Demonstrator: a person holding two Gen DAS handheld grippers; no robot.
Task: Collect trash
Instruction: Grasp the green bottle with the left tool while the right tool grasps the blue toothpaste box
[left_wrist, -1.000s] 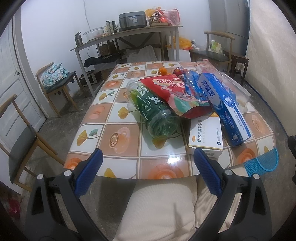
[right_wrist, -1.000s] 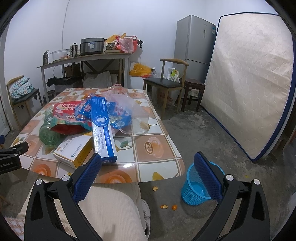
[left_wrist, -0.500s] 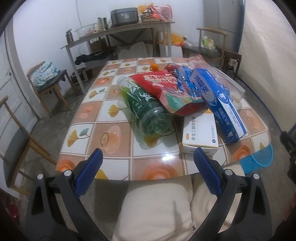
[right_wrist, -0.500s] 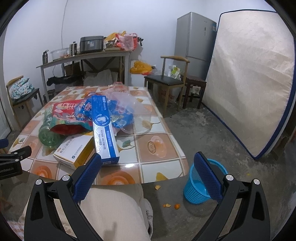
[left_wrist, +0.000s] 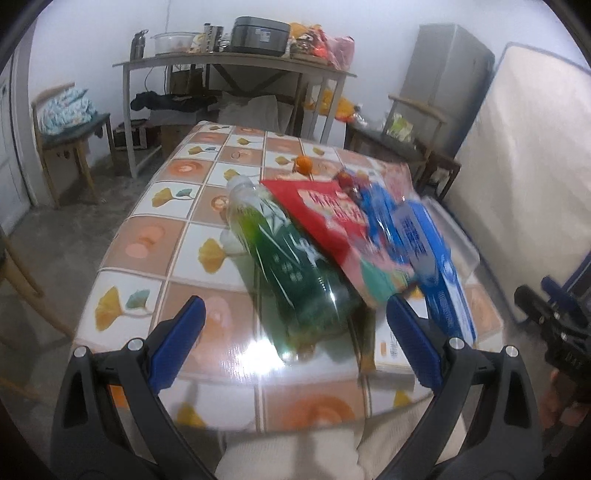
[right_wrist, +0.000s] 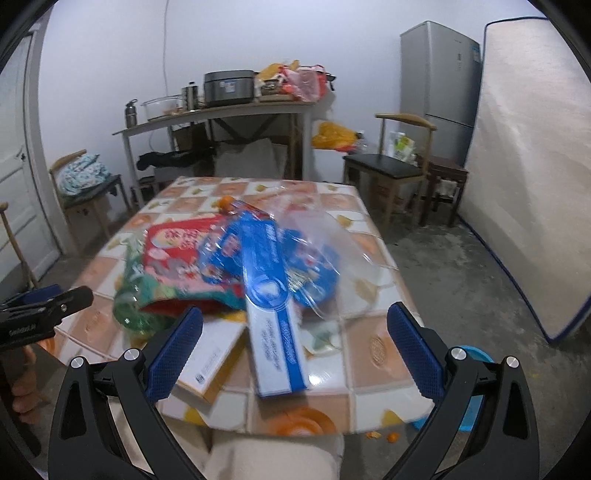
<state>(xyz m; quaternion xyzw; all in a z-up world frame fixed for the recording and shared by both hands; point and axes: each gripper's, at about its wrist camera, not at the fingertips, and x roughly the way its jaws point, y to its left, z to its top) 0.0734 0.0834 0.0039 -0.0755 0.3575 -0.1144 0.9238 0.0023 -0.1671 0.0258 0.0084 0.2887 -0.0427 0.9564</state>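
A heap of trash lies on the tiled table (left_wrist: 147, 236): a green plastic bottle (left_wrist: 295, 273) on its side, a red snack bag (left_wrist: 336, 221), a long blue and white box (right_wrist: 271, 314), a white box (right_wrist: 210, 358) and a clear plastic bag (right_wrist: 332, 251). A small orange (left_wrist: 303, 163) sits behind the heap. My left gripper (left_wrist: 295, 339) is open and empty over the table's near edge, just short of the bottle's base. My right gripper (right_wrist: 295, 350) is open and empty, with the blue box's near end between its fingers. A blue basket (right_wrist: 469, 354) stands on the floor at the right.
Wooden chairs (left_wrist: 70, 136) stand left of and behind the table. A grey side table (left_wrist: 236, 70) with a cooker stands at the back wall. A fridge (right_wrist: 439, 77) and a leaning mattress (right_wrist: 532, 177) are at the right. Orange scraps (right_wrist: 384, 437) lie on the floor.
Both grippers have moved forward and up over the table's near edge, closer to the trash heap. Both stay open. The trash has not moved.
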